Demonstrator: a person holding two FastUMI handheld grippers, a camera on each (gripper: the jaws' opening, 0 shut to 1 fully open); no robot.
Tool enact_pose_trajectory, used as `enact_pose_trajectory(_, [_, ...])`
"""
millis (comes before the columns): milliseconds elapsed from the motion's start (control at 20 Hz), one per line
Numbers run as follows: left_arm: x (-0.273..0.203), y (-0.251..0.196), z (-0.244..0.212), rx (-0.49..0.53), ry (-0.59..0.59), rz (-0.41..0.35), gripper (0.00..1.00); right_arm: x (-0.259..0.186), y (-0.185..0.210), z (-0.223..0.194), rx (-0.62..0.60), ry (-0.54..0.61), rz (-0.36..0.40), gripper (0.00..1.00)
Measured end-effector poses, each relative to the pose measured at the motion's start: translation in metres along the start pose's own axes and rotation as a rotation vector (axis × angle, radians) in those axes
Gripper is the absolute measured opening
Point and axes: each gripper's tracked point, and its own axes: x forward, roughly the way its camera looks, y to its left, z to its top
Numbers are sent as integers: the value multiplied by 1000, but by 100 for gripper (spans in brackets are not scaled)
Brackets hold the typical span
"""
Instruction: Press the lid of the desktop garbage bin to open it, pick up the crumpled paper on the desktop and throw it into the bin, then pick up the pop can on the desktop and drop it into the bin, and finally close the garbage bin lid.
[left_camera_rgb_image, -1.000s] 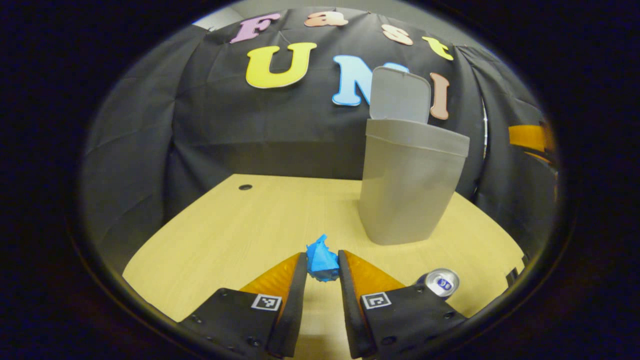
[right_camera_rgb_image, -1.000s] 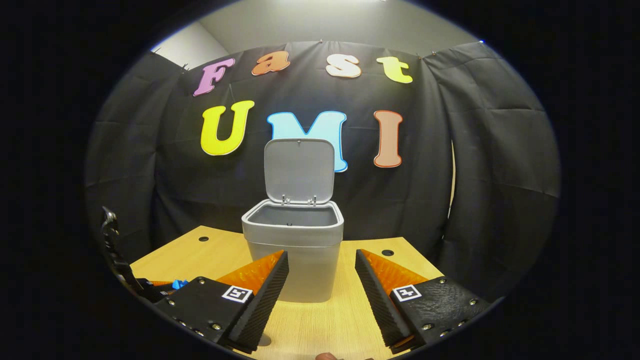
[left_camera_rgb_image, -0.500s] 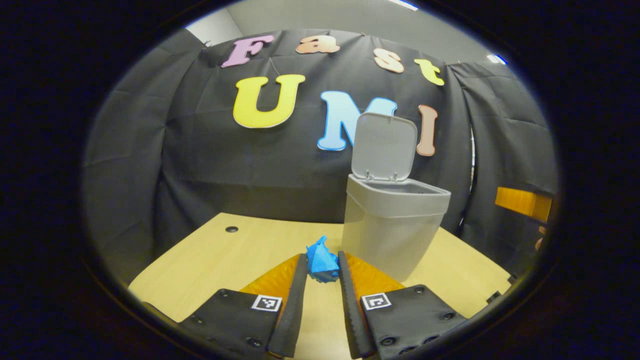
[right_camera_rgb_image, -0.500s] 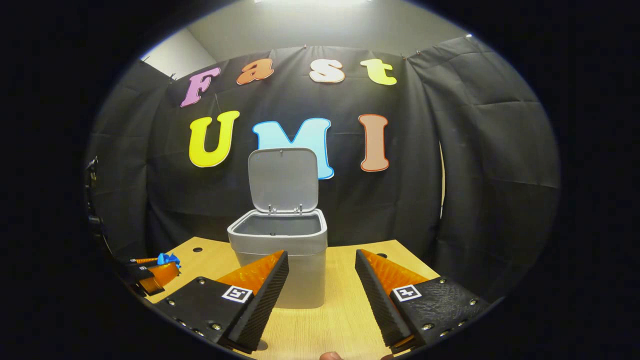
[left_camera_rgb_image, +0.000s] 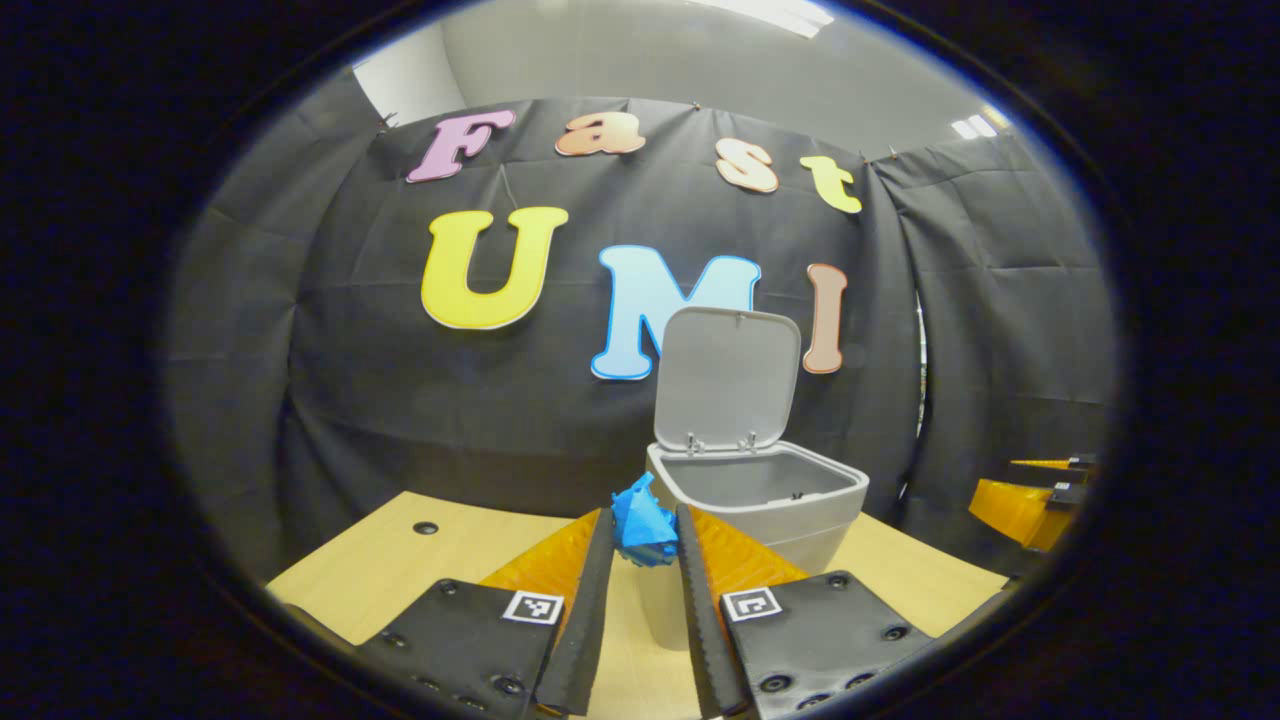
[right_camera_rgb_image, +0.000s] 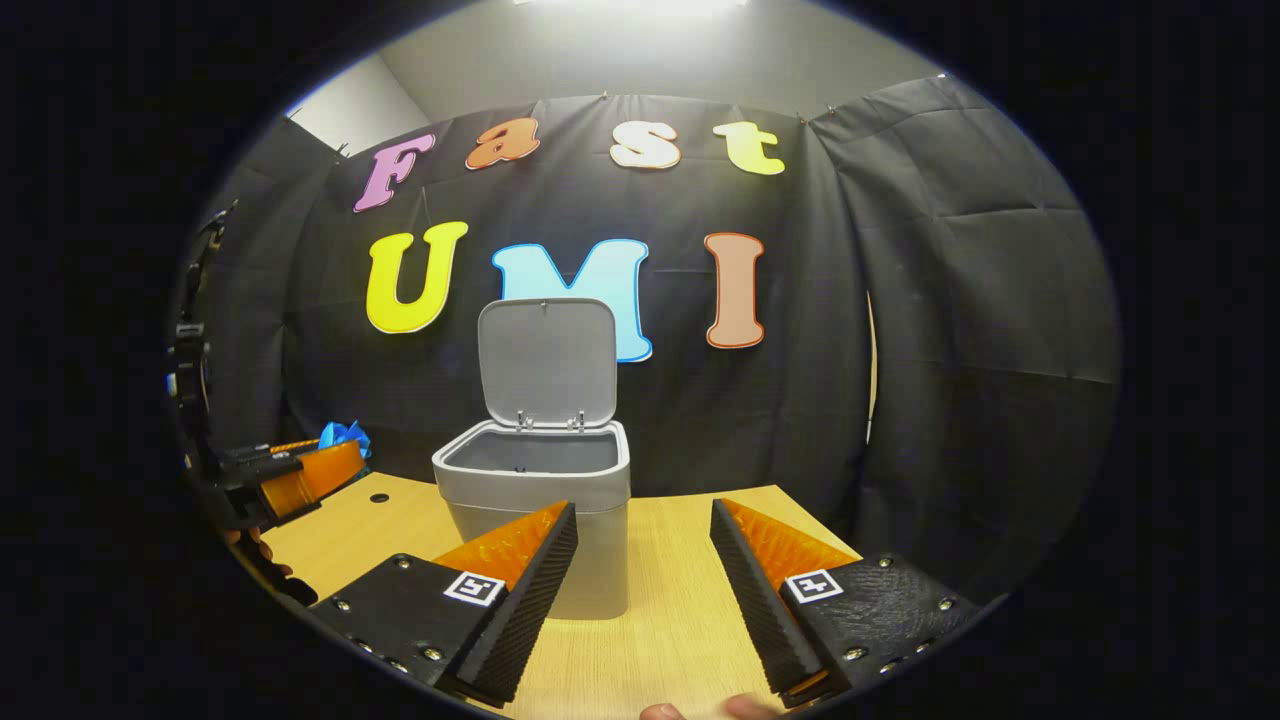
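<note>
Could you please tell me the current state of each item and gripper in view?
garbage bin: upright on the desk.
lid: open, standing up.
crumpled paper: held off the desk, short of the bin.
left gripper: shut on the paper.
right gripper: open, holding nothing.

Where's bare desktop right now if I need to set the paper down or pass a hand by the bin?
Bare desktop lies right of the bin, between it and the cloth wall, and on its left around the cable hole. It is crowded at the near front: the left gripper, shut on the crumpled paper, sits close before the bin's open mouth, and the right gripper hangs open there.
</note>
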Motion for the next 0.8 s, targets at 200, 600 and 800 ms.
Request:
enact_pose_trajectory(200, [28,-17,15,27,-36,-29,44,3,-11,-1,9,1,-24,87])
enact_pose_trajectory(600, [84,-42,19,27,-47,-92,45,6,-28,-4,22,11,-74,87])
enact_pose_trajectory(800, [111,-53,14,38,-38,-127,42,6,-30,-7,17,19,-92,84])
